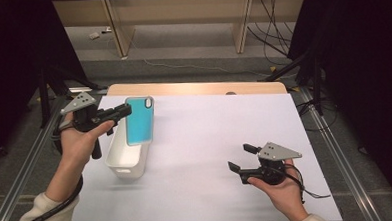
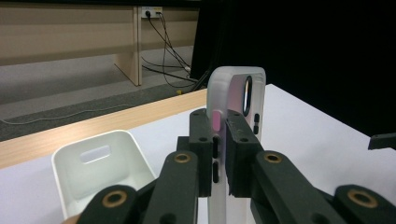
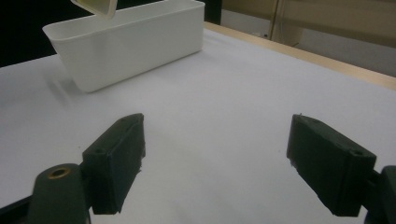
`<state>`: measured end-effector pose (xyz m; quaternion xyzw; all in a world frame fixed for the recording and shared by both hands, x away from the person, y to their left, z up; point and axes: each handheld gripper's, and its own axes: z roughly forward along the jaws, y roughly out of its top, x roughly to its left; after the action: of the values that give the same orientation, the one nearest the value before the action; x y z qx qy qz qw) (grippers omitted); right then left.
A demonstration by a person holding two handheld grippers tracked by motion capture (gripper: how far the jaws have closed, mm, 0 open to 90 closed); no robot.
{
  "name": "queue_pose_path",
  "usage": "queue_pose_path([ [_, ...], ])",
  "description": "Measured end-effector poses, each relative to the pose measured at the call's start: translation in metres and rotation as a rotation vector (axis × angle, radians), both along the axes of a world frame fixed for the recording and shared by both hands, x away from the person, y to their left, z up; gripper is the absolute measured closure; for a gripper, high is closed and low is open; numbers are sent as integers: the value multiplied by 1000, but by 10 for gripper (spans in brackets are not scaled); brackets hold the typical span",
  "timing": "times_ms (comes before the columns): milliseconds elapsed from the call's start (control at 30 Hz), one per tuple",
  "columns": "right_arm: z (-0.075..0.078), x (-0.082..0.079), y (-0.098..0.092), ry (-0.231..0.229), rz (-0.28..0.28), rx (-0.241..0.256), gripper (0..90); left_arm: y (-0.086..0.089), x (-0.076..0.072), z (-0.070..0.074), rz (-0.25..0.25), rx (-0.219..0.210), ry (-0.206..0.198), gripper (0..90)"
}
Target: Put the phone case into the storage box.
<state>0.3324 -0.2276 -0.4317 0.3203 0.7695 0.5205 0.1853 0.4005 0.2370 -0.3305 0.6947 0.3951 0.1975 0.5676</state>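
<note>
I have the phone case (image 1: 139, 121) pinched by its long edge in my left gripper (image 1: 126, 110), and I judge the step in hand to be setting it down into the white bin (image 1: 127, 157) at the left of the table (image 1: 220, 139). In the left gripper view the jaws are clamped on the frosted side wall of the case (image 2: 233, 116), just below the camera cut-out, with the case standing upright between the pads. From the high view the case hangs over the far end of the bin, its teal face up toward the camera, and it looks clear of the bin's rim, though I cannot tell how much air is under it. To do this well I would keep the grip firm, turn the case so its long side runs with the bin's length, bring it toward 6 o'clock until it sits over the middle of the opening, lower it inside the walls, and only let go once its lower edge is close to the floor of the bin. My right gripper (image 1: 244, 157) is at about 4 o'clock from the bin, well apart from it, its jaws spread wide with nothing between them; in its own view the bin (image 3: 126, 42) lies ahead at 11 o'clock.
</note>
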Motion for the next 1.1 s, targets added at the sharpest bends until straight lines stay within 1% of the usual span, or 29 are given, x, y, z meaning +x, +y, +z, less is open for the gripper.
queue_pose_path([
  [33,0,1,0,-18,-3,-2,207,1,0,0,0,-2,1,825],
  [133,0,1,-2,-15,4,-16,207,5,2,1,7,-3,-1,825],
  [167,0,0,-1,-13,-3,-7,206,6,2,0,8,-3,-2,825],
  [200,-1,1,-1,-34,-5,-7,206,6,2,0,10,-2,-2,824],
  [267,2,0,-3,3,3,-28,207,7,3,0,12,-1,1,825],
  [300,1,0,-2,-5,2,-12,206,8,3,0,13,0,0,824],
  [333,1,1,-2,-22,3,-14,206,8,3,0,13,1,2,824],
  [367,1,0,-2,-8,2,-13,206,9,4,-1,13,2,2,825],
  [533,1,0,-2,-8,1,-13,206,11,6,-1,17,4,0,825],
  [567,1,0,-2,-9,0,-12,206,11,6,-1,19,6,1,824],
  [600,1,1,-2,-29,0,-15,206,12,7,-2,18,6,3,824],
  [633,1,0,-2,-16,-2,-8,206,12,8,-2,19,6,3,824],
  [700,1,0,-3,-29,-4,-9,206,13,9,-3,21,7,4,825],
  [767,1,-2,-2,-6,-6,2,206,13,10,-3,23,9,5,824],
  [800,1,-2,-3,-8,-8,0,206,13,11,-4,23,10,6,824],
  [833,1,-2,-3,-10,-3,-4,206,14,11,-4,23,11,6,824],
  [867,1,-1,-4,-35,-2,-8,206,14,12,-4,23,12,6,825],
  [967,1,-3,-5,-6,-10,-7,206,16,13,-5,27,11,8,825],
  [1000,1,-2,-5,-22,-10,-11,206,16,14,-5,28,10,8,824],
  [1100,1,-4,-5,-3,-5,-8,206,18,15,-6,28,16,7,824],
])
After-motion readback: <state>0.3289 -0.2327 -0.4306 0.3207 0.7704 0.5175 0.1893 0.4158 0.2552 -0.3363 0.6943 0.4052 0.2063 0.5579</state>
